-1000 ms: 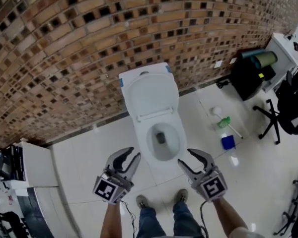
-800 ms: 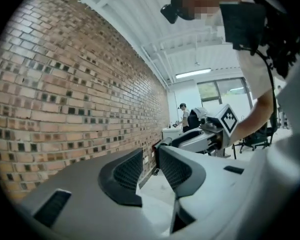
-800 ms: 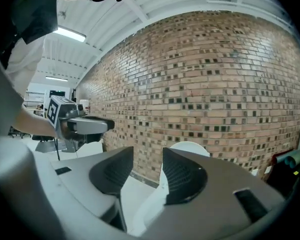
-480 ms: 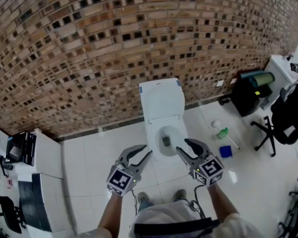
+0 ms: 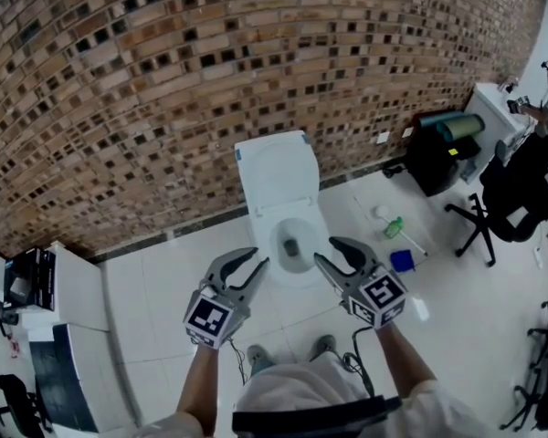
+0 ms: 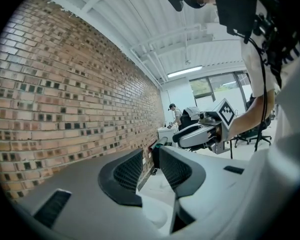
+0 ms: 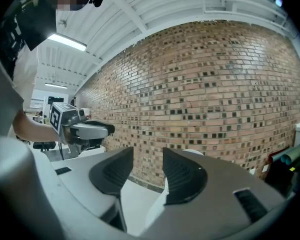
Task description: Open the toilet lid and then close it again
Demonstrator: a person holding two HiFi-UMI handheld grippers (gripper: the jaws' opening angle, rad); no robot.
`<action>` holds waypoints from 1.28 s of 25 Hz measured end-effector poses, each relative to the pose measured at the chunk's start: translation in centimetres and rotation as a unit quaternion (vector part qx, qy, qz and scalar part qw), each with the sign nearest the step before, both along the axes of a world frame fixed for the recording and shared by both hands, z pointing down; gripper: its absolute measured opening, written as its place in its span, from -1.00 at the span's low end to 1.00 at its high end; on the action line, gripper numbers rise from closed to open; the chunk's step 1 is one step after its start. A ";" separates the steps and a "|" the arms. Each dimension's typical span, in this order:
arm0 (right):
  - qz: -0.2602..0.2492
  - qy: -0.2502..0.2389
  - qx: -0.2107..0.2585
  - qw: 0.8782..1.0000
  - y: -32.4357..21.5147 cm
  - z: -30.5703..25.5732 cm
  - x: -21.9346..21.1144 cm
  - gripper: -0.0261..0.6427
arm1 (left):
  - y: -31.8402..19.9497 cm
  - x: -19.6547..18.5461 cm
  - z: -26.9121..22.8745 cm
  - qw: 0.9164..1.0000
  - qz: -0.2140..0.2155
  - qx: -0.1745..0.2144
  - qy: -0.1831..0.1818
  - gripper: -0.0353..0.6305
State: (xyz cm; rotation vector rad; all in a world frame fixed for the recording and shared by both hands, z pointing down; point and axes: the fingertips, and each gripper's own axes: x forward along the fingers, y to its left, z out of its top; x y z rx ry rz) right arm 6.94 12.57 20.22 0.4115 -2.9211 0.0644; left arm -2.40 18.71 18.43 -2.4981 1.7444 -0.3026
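Both grippers have risen and drawn back from the white glazed ceramic toilet [image 5: 297,226] since a second ago, and the person's own head and shoulders now fill the bottom of the head view.

The smooth white oval plastic lid [image 5: 276,173] stands raised against the cistern, at the foot of the rough mottled brown brick wall [image 5: 146,89], with the bowl open below it. Judgement: the opening half appears done. Closing remains, and it would call for a fresh reach to the lid's upper edge.

The left gripper [image 5: 258,260] has its jaws narrowly apart with nothing between them. The right gripper [image 5: 324,251] has its jaws wider apart and is likewise empty. Both have grey moulded shells and dark grid-textured pads. The floor [image 5: 155,281] is glossy white tile.
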 end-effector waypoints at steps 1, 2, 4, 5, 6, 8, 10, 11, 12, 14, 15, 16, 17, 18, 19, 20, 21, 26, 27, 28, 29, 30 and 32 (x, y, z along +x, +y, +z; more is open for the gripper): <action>0.001 -0.001 0.000 1.000 0.1 0.0 0.1 -0.38 | 0.0 0.2 0.0 1.000 0.001 0.001 0.003 -0.59; 0.002 -0.002 0.000 1.000 0.1 0.0 0.2 -0.38 | 0.0 0.3 0.0 1.000 0.001 0.002 0.005 -0.59; 0.003 -0.001 0.001 1.000 0.3 0.0 0.4 -0.38 | 0.0 0.5 0.0 1.000 0.002 0.003 0.007 -0.59; 0.003 -0.002 0.001 1.000 0.3 0.0 0.4 -0.38 | 0.0 0.6 0.0 1.000 0.003 0.003 0.007 -0.59; 0.002 -0.002 0.001 1.000 0.4 0.0 0.4 -0.37 | 0.0 0.7 0.0 1.000 0.004 0.004 0.008 -0.59; 0.002 -0.002 0.001 1.000 0.4 0.0 0.5 -0.37 | -0.1 0.8 0.1 1.000 0.004 -0.004 0.008 -0.59; 0.002 -0.001 0.002 1.000 0.3 0.1 0.5 -0.37 | -0.3 0.6 0.7 1.000 -0.006 -0.026 0.004 -0.61; 0.003 -0.001 0.002 1.000 0.2 0.1 0.5 -0.37 | -0.5 0.5 1.1 0.999 -0.010 -0.035 0.000 -0.64; 0.004 -0.001 0.001 1.000 0.1 0.2 0.5 -0.37 | -0.6 0.4 1.3 0.999 -0.010 -0.038 -0.001 -0.65; 0.005 -0.001 0.000 1.000 -0.1 0.3 0.5 -0.37 | -0.8 0.5 1.0 1.000 -0.004 -0.021 0.011 -0.65; 0.004 -0.001 -0.001 1.000 -0.2 0.3 0.4 -0.37 | -0.9 0.5 0.7 1.000 -0.004 -0.007 0.020 -0.64; 0.004 0.000 -0.002 1.000 -0.2 0.4 0.3 -0.37 | -0.9 0.4 0.4 1.000 -0.006 0.003 0.028 -0.64; 0.003 0.001 -0.002 1.000 -0.3 0.4 0.3 -0.37 | -1.0 0.3 0.2 0.999 -0.008 0.009 0.033 -0.64; 0.003 0.003 -0.002 1.000 -0.4 0.5 0.2 -0.37 | -1.1 0.2 0.2 0.999 -0.009 0.010 0.037 -0.64; 0.003 0.005 -0.002 1.000 -0.5 0.6 0.1 -0.37 | -1.2 0.0 0.2 0.999 -0.009 0.011 0.040 -0.64; 0.003 0.007 -0.003 1.000 -0.6 0.7 0.0 -0.37 | -1.3 -0.1 0.3 0.999 -0.008 0.011 0.043 -0.63; 0.004 0.009 -0.003 1.000 -0.7 0.7 -0.2 -0.37 | -1.4 -0.2 0.3 0.999 -0.007 0.011 0.045 -0.63; 0.004 0.019 -0.004 1.000 -1.1 1.0 -1.3 -0.37 | -1.6 -1.5 0.8 0.999 -0.007 0.008 0.049 -0.63; 0.003 0.022 -0.004 1.000 -1.2 1.2 -1.6 -0.37 | -1.6 -1.8 1.0 0.999 -0.006 0.007 0.049 -0.63; 0.002 0.024 -0.004 1.000 -1.2 1.3 -1.9 -0.37 | -1.6 -2.2 1.2 0.999 -0.006 0.006 0.048 -0.63; 0.002 0.026 -0.003 1.000 -1.3 1.5 -2.3 -0.37 | -1.5 -2.6 1.5 0.999 -0.005 0.004 0.047 -0.64; 0.000 0.026 0.000 1.000 -1.4 1.6 -2.7 -0.37 | -1.4 -3.2 1.7 0.999 -0.004 0.002 0.045 -0.63; -0.009 0.024 0.006 1.000 -1.7 1.6 -3.5 -0.37 | -1.3 -4.5 2.0 0.999 -0.004 -0.003 0.043 -0.63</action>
